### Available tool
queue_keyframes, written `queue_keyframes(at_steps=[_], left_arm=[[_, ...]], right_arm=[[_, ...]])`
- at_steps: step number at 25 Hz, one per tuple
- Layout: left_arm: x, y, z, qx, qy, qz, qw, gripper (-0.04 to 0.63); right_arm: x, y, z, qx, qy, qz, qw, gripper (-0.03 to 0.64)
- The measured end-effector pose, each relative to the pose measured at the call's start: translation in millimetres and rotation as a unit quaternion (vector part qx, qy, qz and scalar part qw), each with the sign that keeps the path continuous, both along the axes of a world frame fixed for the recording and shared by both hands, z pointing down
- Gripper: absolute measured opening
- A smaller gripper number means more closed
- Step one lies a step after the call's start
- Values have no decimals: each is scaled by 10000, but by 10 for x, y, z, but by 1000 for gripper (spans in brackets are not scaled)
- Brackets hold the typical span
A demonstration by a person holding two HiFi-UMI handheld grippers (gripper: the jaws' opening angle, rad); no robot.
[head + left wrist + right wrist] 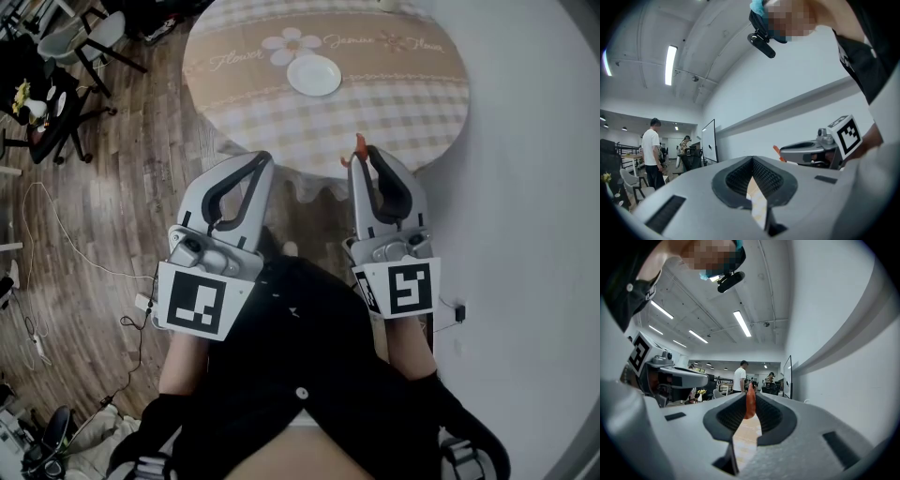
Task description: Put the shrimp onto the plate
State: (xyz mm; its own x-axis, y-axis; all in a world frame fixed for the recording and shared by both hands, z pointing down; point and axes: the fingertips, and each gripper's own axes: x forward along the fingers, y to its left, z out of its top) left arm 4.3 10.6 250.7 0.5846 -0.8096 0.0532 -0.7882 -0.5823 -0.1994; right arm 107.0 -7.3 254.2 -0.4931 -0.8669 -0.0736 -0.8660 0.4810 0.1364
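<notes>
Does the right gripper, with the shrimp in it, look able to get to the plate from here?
Probably yes. The right gripper, shut on the shrimp, hangs by the table's near edge, and the white plate lies bare with nothing in between.

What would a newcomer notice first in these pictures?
The orange shrimp is pinched at the tip of the right tool, held before the round table. The white plate sits empty mid-table, and the left tool is shut on nothing.
</notes>
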Motion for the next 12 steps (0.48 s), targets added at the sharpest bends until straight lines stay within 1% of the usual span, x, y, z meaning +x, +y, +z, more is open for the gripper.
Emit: queue_keyframes(at_steps=[6,12], left_arm=[[-8,-144,22,-23,30,62,10000,3],[-29,-431,-2,-1,79,179,9998,3]], right_arm=[[10,-134,7,-12,9,92,10000,48],[-13,-373,-28,7,61,216,9997,48]])
